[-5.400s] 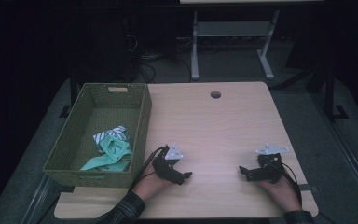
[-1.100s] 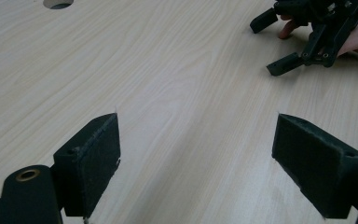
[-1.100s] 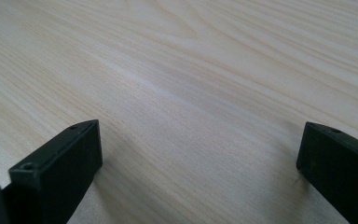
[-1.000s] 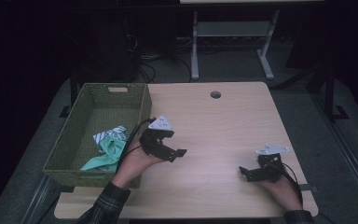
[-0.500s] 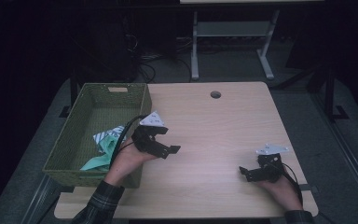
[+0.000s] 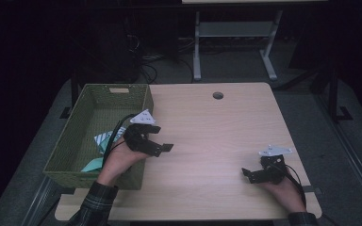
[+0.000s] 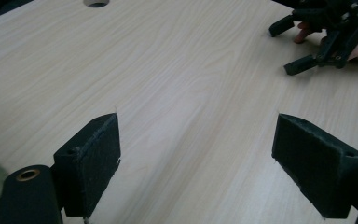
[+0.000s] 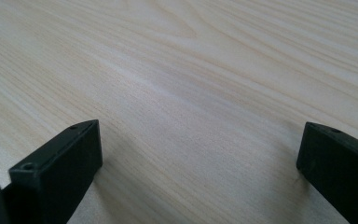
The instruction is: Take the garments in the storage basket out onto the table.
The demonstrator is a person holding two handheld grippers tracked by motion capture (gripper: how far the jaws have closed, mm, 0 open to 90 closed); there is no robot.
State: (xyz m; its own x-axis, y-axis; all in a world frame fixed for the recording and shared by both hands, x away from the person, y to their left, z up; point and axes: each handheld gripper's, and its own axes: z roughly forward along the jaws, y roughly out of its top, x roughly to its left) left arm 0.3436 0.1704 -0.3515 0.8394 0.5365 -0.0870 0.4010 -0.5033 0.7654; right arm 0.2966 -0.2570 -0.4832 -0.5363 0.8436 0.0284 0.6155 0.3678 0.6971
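My left gripper (image 6: 160,138) hangs open over the table's left side, right beside the near right wall of a green woven basket (image 6: 147,100). In the left gripper view its jaws stand wide apart around bare wood, my left gripper (image 7: 205,156) holding nothing. The basket holds a striped white-and-teal cloth (image 6: 104,138) and a teal cloth (image 6: 93,165), partly hidden by the hand. My right gripper (image 6: 250,175) rests open near the front right corner; the right gripper view shows my right gripper (image 8: 198,168) with only tabletop between its jaws. The left gripper view also catches the right gripper (image 7: 319,39) far off.
The light wooden table (image 6: 217,132) has a round cable hole (image 6: 218,95) near its far edge. The basket overhangs the table's left edge. Behind the table stand a white metal frame (image 6: 235,33) and tangled cables on a dark floor.
My left gripper has moved from the front middle of the table up and to the left, to the basket's right wall. The right gripper has stayed in place.
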